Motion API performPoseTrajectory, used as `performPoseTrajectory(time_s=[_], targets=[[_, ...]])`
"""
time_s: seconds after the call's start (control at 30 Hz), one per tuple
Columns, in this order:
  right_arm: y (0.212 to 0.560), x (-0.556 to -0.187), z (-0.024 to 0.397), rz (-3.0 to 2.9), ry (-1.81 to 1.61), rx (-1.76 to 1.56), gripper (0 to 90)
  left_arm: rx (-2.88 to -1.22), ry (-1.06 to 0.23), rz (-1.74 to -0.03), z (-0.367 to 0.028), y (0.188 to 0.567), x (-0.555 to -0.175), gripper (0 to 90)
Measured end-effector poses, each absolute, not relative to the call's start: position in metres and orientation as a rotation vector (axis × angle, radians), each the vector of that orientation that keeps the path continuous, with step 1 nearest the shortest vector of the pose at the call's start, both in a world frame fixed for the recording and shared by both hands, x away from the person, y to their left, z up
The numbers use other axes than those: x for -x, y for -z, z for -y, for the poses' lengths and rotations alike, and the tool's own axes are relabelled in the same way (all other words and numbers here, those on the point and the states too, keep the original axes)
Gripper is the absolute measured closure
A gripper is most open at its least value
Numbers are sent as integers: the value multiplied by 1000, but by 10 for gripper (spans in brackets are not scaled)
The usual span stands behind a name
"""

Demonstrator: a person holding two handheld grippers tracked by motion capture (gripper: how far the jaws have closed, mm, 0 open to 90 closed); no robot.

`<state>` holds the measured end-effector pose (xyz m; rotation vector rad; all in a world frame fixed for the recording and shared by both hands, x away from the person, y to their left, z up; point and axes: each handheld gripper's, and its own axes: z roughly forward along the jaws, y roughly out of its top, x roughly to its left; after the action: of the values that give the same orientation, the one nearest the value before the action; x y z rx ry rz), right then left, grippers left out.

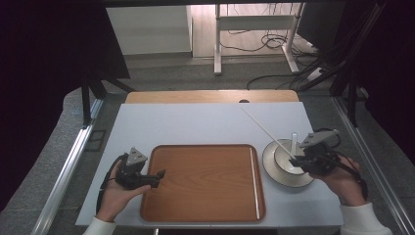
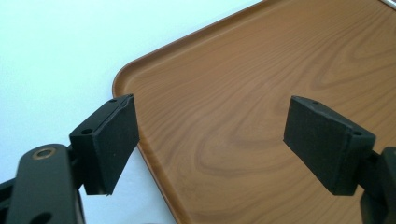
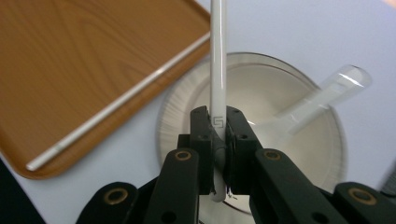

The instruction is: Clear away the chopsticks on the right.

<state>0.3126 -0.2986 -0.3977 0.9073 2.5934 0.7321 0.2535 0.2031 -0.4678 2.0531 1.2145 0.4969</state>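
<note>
My right gripper (image 3: 218, 140) is shut on a white chopstick (image 3: 217, 70), which runs up and away from the jaws; in the high view the chopstick (image 1: 266, 129) slants from the gripper (image 1: 304, 157) toward the table's far side. Below it lies a white saucer (image 1: 274, 169) with a small bowl (image 3: 261, 93), and a clear spoon (image 3: 327, 91) leans in the bowl. A second white chopstick (image 1: 254, 181) lies along the right side of the wooden tray (image 1: 203, 181). My left gripper (image 2: 210, 140) stands open over the tray's near left corner (image 2: 261, 70), nothing between its pads.
The tray sits on a white tabletop (image 1: 205, 122) with a wooden strip (image 1: 210, 96) at its far edge. Beyond the table, cables (image 1: 274, 41) and a desk frame (image 1: 218, 44) stand on the floor. Metal rails (image 1: 68, 166) flank the table.
</note>
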Motion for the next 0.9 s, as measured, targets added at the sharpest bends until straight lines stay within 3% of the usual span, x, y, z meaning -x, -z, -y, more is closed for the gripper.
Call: performPoseTrajectory(time_s=[0.53,0.9], targets=[[433,-293,202,-2785,-631,-706,838,-2057,-489,-1216,-203,470,-254,177],[459,-289,164,-2884,-531,-631,838,-2057,-488,-1220,-205,471,-254,177]])
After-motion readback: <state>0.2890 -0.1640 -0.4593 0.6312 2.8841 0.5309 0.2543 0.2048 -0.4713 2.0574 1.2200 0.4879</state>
